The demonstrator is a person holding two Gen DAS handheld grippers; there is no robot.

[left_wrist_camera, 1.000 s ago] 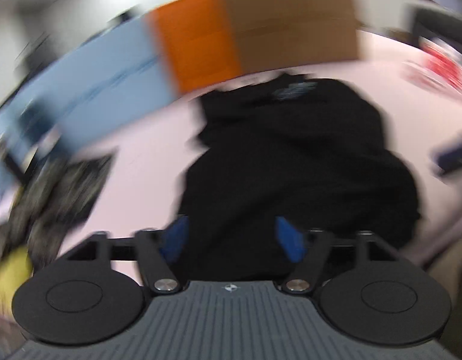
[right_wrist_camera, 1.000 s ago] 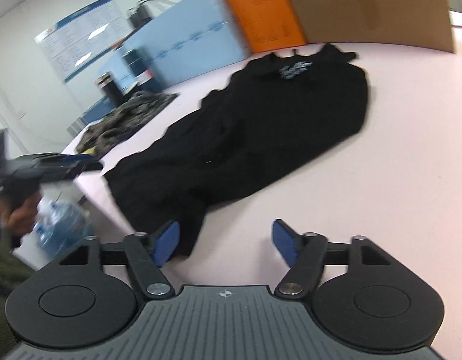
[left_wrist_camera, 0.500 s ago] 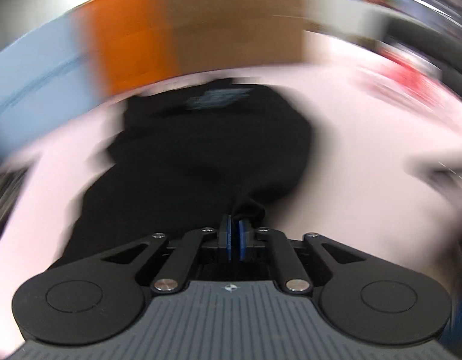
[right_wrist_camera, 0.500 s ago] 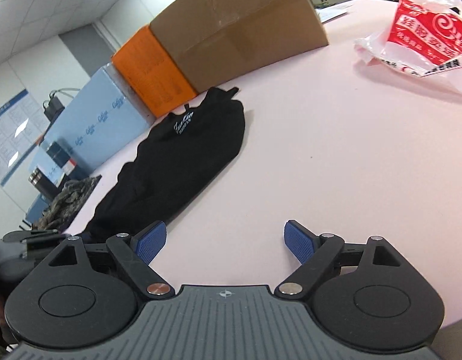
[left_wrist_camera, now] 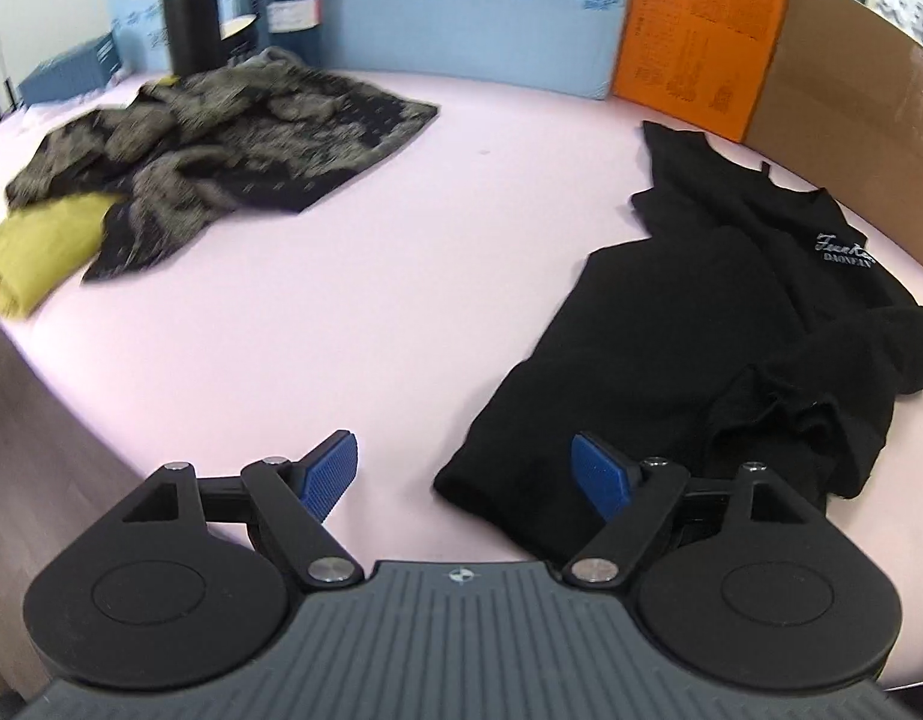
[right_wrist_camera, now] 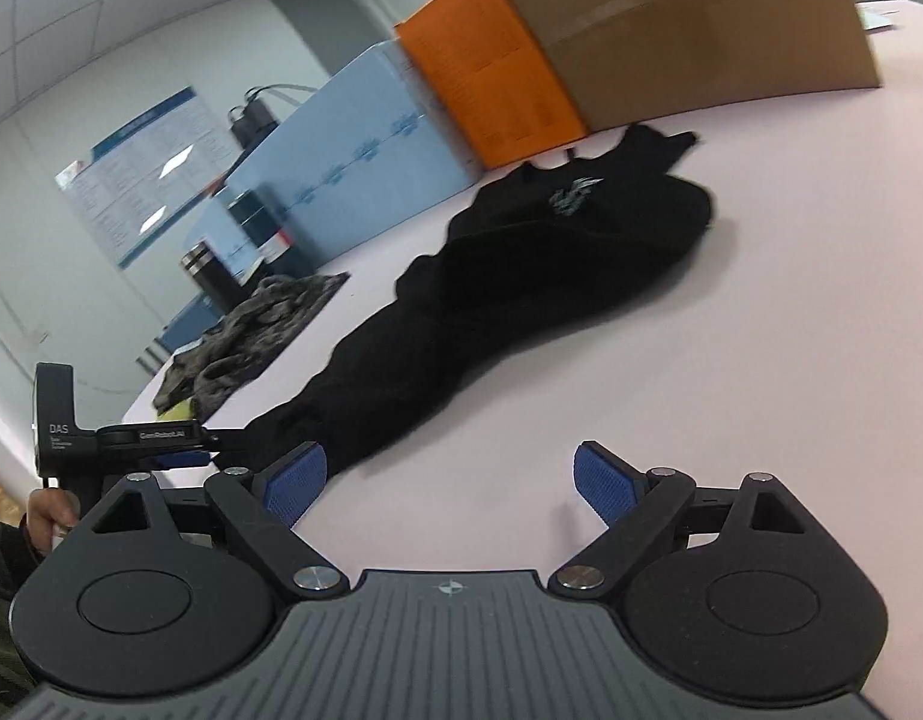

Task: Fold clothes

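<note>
A black shirt (left_wrist_camera: 701,312) with a small white logo lies long and rumpled on the pink table (left_wrist_camera: 371,300). Its near hem corner reaches in between the fingers of my left gripper (left_wrist_camera: 464,474). Those jaws are opening, and the blue pads stand clear of the cloth. In the right wrist view the same shirt (right_wrist_camera: 521,276) stretches away toward the boxes. My right gripper (right_wrist_camera: 449,483) hovers over bare table beside the shirt's near end, its jaws also opening, with nothing between them.
A patterned dark garment pile (left_wrist_camera: 233,138) and a yellow-green cloth (left_wrist_camera: 41,240) lie at the far left. Blue (left_wrist_camera: 461,12), orange (left_wrist_camera: 701,30) and cardboard (left_wrist_camera: 851,90) boxes line the back, with black flasks (left_wrist_camera: 188,24). The table edge (left_wrist_camera: 59,408) runs near left. A hand (right_wrist_camera: 47,516) shows at the left.
The left gripper was shut over the shirt half a second ago and now stands open, and its view has swung left. The right view has turned back toward the shirt with wider jaws.
</note>
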